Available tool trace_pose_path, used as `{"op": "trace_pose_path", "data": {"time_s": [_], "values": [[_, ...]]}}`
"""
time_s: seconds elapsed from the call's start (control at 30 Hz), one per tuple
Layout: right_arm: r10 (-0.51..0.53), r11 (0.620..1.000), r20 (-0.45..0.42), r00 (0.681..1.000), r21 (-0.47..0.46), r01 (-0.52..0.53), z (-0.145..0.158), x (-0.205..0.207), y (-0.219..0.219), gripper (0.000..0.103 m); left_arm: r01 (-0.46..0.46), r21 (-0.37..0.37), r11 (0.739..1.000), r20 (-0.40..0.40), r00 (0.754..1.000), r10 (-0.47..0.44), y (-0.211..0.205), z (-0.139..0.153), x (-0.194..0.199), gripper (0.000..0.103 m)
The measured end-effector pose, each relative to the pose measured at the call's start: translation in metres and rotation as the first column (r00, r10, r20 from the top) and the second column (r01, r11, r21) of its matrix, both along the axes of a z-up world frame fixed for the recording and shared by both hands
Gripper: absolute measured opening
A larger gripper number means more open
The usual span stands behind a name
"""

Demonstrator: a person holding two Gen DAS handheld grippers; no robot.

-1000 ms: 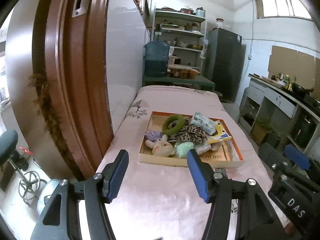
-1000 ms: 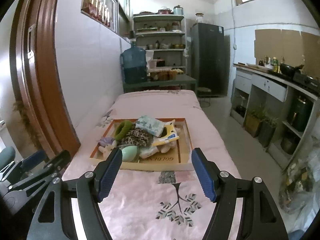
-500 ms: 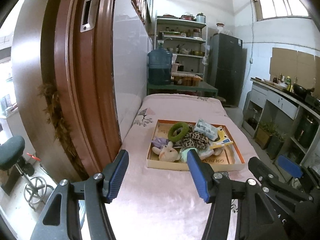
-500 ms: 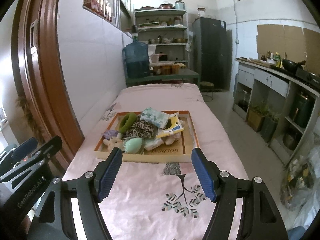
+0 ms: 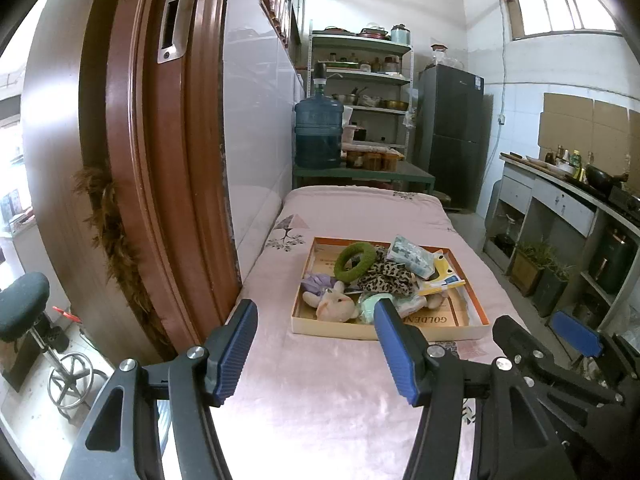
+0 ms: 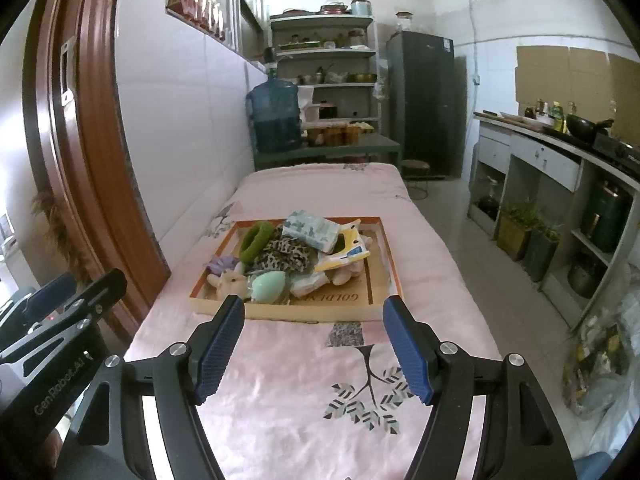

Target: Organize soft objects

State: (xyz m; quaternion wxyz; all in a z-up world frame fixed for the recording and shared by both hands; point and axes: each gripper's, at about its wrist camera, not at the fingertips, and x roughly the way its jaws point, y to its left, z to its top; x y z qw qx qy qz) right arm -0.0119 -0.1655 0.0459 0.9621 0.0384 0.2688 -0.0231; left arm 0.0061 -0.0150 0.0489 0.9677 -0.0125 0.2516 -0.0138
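A shallow orange-rimmed cardboard tray lies on the pink cloth-covered table. It holds a pile of soft things: a green ring, a leopard-print cloth, a plush rabbit, a mint-green sponge, a tissue pack and a yellow packet. My left gripper is open and empty, well short of the tray. My right gripper is open and empty, just before the tray's near edge.
A brown door frame stands close on the left. A blue water jug, shelves and a dark fridge stand behind the table. A kitchen counter runs along the right. The other gripper shows at each view's edge.
Both grippers have pulled back and risen a little, so the tray looks smaller and farther. Both stay open and empty. The tray's contents have not moved.
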Motion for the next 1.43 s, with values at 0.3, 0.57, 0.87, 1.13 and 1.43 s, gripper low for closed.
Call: {"op": "trace_pose_path", "data": {"time_s": [0.3, 0.57, 0.87, 1.13, 1.43], "values": [[0.001, 1.000, -0.001, 1.000, 0.000, -0.001, 0.0001, -0.0010, 0.0011, 0.074, 0.000, -0.001, 1.000, -0.002, 1.000, 0.000, 0.0004, -0.0005, 0.0007, 0.060], [0.003, 1.000, -0.003, 1.000, -0.002, -0.003, -0.0012, -0.0016, 0.0017, 0.074, 0.000, -0.001, 1.000, -0.002, 1.000, 0.000, 0.0006, -0.0002, 0.0007, 0.060], [0.003, 1.000, -0.006, 1.000, 0.000, -0.003, -0.0022, -0.0010, 0.0027, 0.074, -0.001, 0.000, 1.000, -0.001, 1.000, 0.001, 0.0003, -0.0004, 0.0006, 0.060], [0.005, 1.000, -0.008, 1.000, 0.002, -0.005, -0.0034, -0.0007, 0.0040, 0.074, 0.001, -0.001, 1.000, -0.003, 1.000, -0.001, 0.0005, -0.0001, 0.0008, 0.060], [0.005, 1.000, -0.012, 1.000, 0.007, -0.005, -0.0052, 0.0008, 0.0043, 0.074, 0.001, -0.006, 1.000, -0.004, 1.000, -0.001, -0.0006, -0.0012, 0.0003, 0.060]]}}
